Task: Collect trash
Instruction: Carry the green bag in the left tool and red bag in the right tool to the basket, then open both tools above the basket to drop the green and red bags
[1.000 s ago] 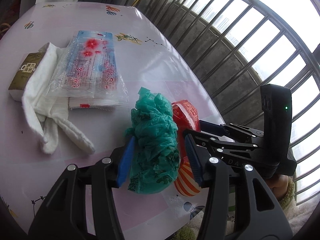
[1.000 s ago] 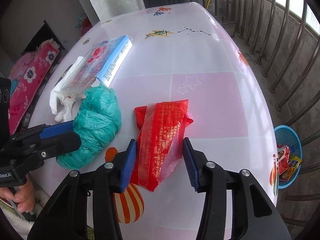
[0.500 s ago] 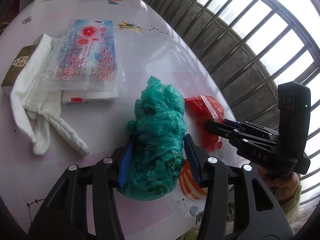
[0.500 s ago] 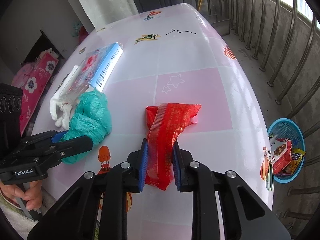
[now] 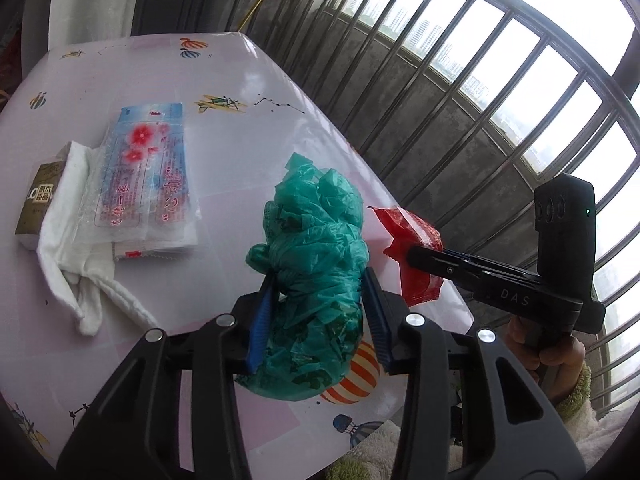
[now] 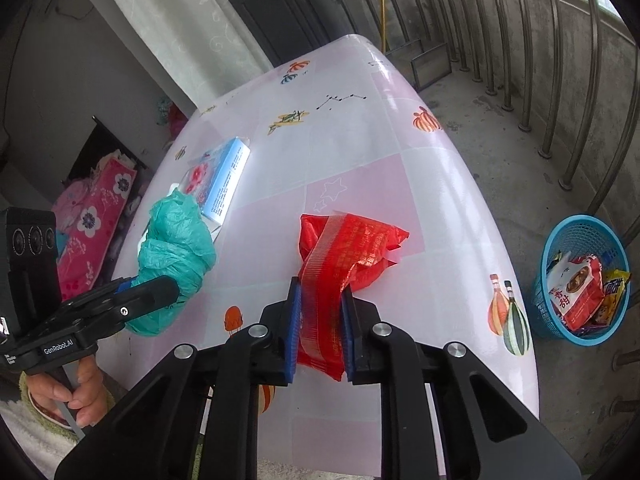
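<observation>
Now crumpled green plastic bag (image 5: 316,276), glossy red wrapper (image 6: 340,264), both claw-pinched

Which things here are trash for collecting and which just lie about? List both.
Job:
green plastic bag in left tongs
red wrapper in right tongs
blue basket

Lying about:
tissue pack
white glove
brown packet

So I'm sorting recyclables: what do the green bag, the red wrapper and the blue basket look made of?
Green bag: thin plastic film, crumpled, slightly translucent. Red wrapper: glossy plastic film, shiny creases. Blue basket: probably rigid moulded plastic, open mesh.
</observation>
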`<state>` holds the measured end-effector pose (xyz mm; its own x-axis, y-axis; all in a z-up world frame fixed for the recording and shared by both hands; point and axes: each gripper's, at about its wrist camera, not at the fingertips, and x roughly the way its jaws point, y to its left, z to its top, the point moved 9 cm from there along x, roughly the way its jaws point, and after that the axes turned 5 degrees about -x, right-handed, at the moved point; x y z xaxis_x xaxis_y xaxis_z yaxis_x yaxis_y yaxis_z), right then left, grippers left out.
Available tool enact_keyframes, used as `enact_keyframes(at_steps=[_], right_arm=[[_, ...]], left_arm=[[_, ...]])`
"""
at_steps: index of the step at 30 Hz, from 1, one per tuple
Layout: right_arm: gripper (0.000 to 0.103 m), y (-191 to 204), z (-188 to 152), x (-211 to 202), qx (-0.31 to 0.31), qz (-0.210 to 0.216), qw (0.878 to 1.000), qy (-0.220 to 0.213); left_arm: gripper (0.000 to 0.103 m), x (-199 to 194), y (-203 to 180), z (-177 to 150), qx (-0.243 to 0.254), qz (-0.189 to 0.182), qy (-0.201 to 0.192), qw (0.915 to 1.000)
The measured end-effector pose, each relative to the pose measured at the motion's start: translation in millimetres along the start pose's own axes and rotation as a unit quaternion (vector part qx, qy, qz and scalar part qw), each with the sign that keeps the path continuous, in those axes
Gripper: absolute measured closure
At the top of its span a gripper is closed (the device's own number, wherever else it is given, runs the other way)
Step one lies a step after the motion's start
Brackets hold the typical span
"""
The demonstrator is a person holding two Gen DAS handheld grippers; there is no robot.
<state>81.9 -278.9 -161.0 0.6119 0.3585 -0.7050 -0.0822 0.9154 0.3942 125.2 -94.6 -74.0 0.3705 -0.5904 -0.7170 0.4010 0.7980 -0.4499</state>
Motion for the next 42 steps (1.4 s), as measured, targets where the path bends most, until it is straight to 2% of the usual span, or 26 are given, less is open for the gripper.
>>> enact_keyframes(at_steps=[4,9,13,16,21,25,27,28,29,30,31,32,36,39,42], right_arm=[[0.086,-28.0,8.9,-38.1,0.038,-0.006,0.998,-0.051],[0.086,-93.5,10.0,-92.8,0.104,-0.056,0.986,-0.115],[0.086,-164.4,-11.2,-121.1,0.204,-0.085,0.964,-0.145],[0.085,-217.8,-37.0,-124.1,0.284,-0.097,0.942,-0.147],[0.085,-290.1,-74.4,-95.7,0.381,-0.105,0.91,-0.127],[0.085,-332.5,-88.7,-65.4,0.424,-0.106,0.892,-0.112],[0.084,-354.4,-89.6,-53.7,0.436,-0.11,0.886,-0.114],[0.081,-369.6,-90.8,-49.2,0.44,-0.124,0.882,-0.115],[0.079,-383.2,-90.5,-43.8,0.443,-0.138,0.878,-0.117],[0.074,-397.9,-91.4,-35.0,0.446,-0.145,0.875,-0.118],[0.059,-412.6,-93.9,-25.5,0.451,-0.156,0.872,-0.111],[0.049,-426.4,-99.8,-15.9,0.46,-0.17,0.865,-0.102],[0.045,-459.2,-125.6,17.7,0.481,-0.194,0.853,-0.055],[0.043,-462.1,-133.7,19.8,0.482,-0.198,0.852,-0.058],[0.038,-458.3,-134.4,6.4,0.478,-0.208,0.85,-0.081]], left_arm=[[0.064,6.7,-37.0,17.2,0.032,-0.022,0.004,0.9992],[0.064,35.3,-108.1,42.9,0.079,-0.074,0.025,0.9938],[0.063,82.0,-173.6,55.1,0.114,-0.109,0.074,0.9847],[0.063,132.8,-216.3,54.7,0.122,-0.127,0.139,0.9745],[0.063,234.6,-253.0,32.5,0.114,-0.103,0.254,0.9548],[0.063,309.6,-268.7,19.4,0.132,-0.058,0.298,0.9436],[0.063,339.2,-278.7,17.8,0.146,-0.042,0.298,0.9425],[0.058,351.9,-281.6,16.4,0.155,-0.034,0.294,0.9425],[0.043,366.3,-284.9,15.1,0.165,-0.024,0.292,0.9417],[0.033,379.3,-287.4,15.1,0.173,-0.017,0.288,0.9419],[0.024,391.3,-288.3,15.7,0.18,-0.01,0.278,0.9434],[0.024,401.4,-288.1,17.2,0.188,-0.001,0.266,0.9454],[0.024,420.6,-287.4,22.7,0.214,0.017,0.249,0.9443],[0.024,413.5,-287.5,31.7,0.214,0.002,0.235,0.9483],[0.024,400.0,-284.0,44.5,0.215,-0.003,0.216,0.9523]])
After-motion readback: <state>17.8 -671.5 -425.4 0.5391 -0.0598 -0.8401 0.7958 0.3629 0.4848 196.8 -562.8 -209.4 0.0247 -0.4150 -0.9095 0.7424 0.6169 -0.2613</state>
